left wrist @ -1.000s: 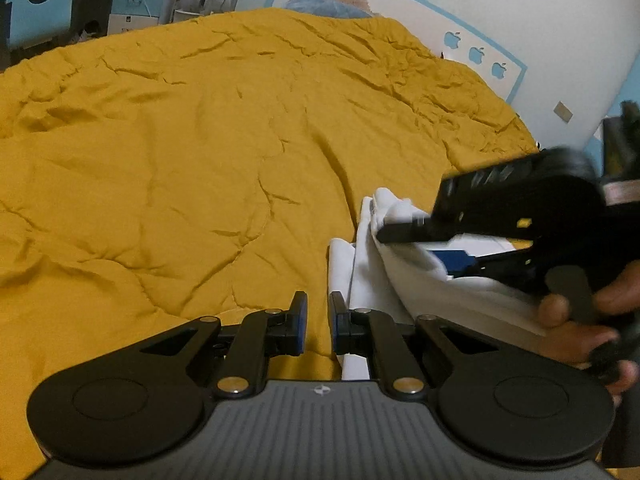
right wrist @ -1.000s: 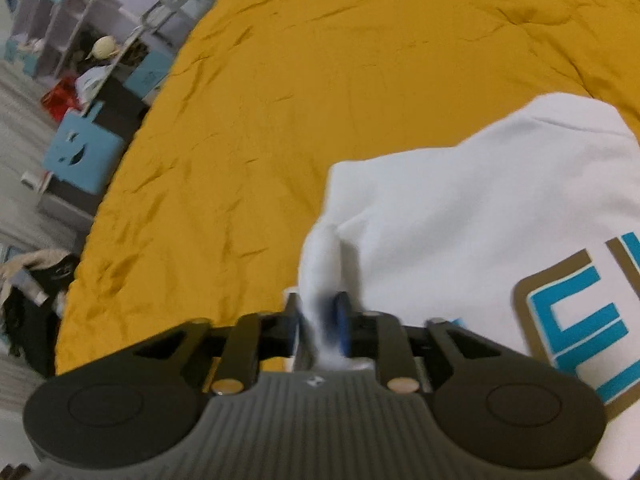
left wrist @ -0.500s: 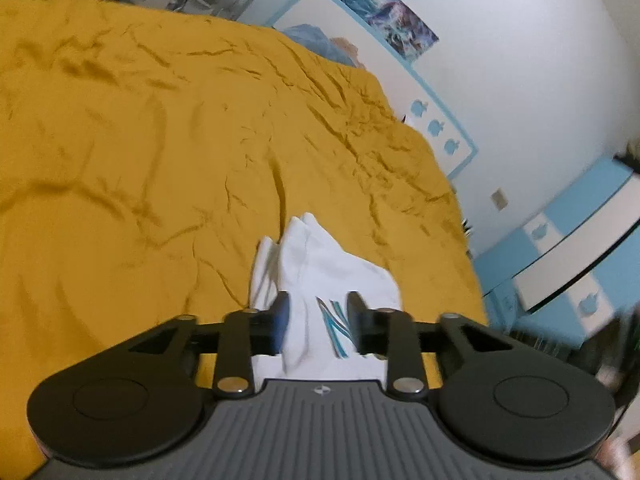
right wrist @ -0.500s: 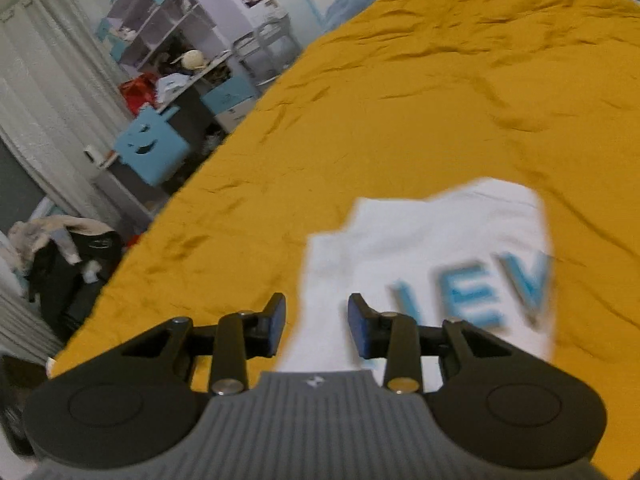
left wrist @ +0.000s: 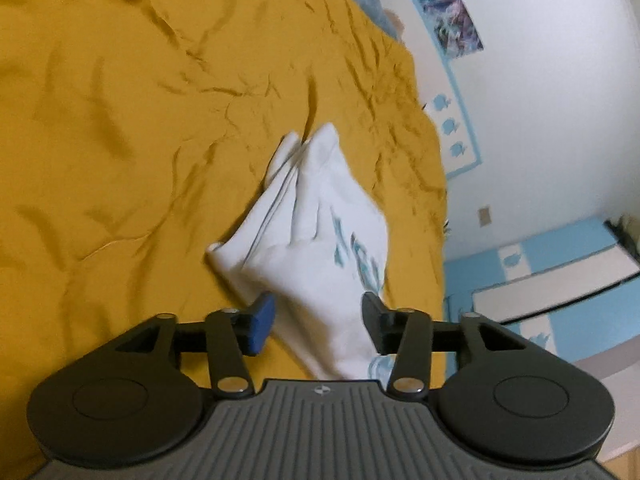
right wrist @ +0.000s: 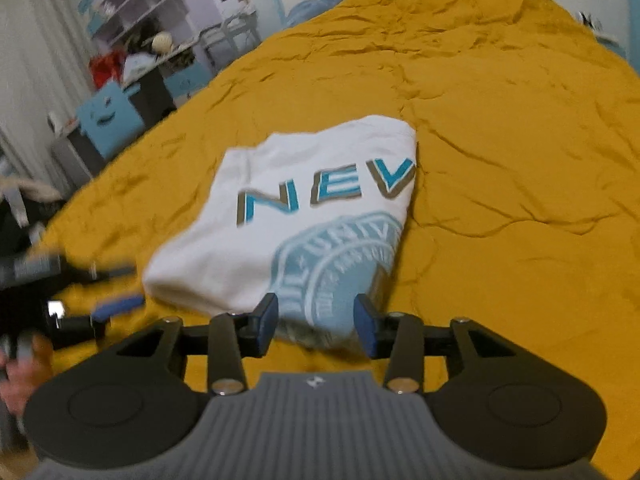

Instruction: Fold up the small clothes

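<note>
Shirt (right wrist: 304, 208) folded on bedspread (right wrist: 500, 128), just ahead of both spread, empty grippers.

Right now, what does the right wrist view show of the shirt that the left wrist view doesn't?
Only the right wrist view: the white shirt lying folded with its NEV lettering and round seal print readable, and the left gripper blurred at the frame's left edge. Only the left wrist view: the shirt's layered edges and a tapered far end. Both: the shirt resting on the yellow bedspread, held by neither gripper; the right gripper has open jaws, as does the left.
</note>
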Available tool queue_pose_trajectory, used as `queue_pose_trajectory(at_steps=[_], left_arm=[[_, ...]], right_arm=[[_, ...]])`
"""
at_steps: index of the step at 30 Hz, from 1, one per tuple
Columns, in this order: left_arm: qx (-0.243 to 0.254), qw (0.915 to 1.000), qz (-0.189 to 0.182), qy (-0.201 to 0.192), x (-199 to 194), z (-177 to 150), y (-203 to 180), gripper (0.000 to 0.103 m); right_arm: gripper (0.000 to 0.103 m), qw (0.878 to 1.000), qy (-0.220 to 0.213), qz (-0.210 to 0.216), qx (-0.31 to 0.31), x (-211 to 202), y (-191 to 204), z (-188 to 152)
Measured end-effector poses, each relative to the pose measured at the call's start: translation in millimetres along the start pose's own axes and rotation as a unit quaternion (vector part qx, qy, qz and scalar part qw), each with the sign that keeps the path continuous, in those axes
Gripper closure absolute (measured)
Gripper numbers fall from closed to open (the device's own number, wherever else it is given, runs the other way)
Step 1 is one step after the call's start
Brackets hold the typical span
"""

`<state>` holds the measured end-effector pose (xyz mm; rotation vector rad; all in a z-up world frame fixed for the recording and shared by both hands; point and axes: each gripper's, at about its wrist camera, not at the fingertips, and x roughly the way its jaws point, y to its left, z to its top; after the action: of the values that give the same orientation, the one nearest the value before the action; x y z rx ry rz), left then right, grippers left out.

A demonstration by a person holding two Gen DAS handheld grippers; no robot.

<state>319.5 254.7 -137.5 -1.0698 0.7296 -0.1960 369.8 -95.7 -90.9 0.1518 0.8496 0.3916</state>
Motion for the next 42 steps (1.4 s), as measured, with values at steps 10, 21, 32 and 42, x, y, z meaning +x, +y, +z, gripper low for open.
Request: queue_pose_trajectory(at_steps=[10, 21, 32, 42], left_arm=[[0.045, 0.9974, 0.051, -0.022, 27.3, 16.9, -9.2, 0.084], [0.185, 0.9764, 0.107, -0.033, 17.8, 15.8, -51.4, 0.088], [0.189, 0.9701, 0.152, -0.006, 39.7, -3.4, -14.7, 0.088], [0.253, 0.9455, 0.204, -0.019, 11.0, -13.3, -29.1, 0.091]], right_arm=[[0.059, 0.996, 0.02, -0.064, -0.056, 26.7, 4.1, -23.1], [0.1, 0.994, -0.036, -0.087, -0.058, 17.6, 9.2, -14.7], [0.103, 0.996, 0.032, -0.081, 0.0, 43.2, -20.9, -43.0], [0.103, 0.997, 0.037, -0.068, 0.007, 32.4, -26.0, -39.2]])
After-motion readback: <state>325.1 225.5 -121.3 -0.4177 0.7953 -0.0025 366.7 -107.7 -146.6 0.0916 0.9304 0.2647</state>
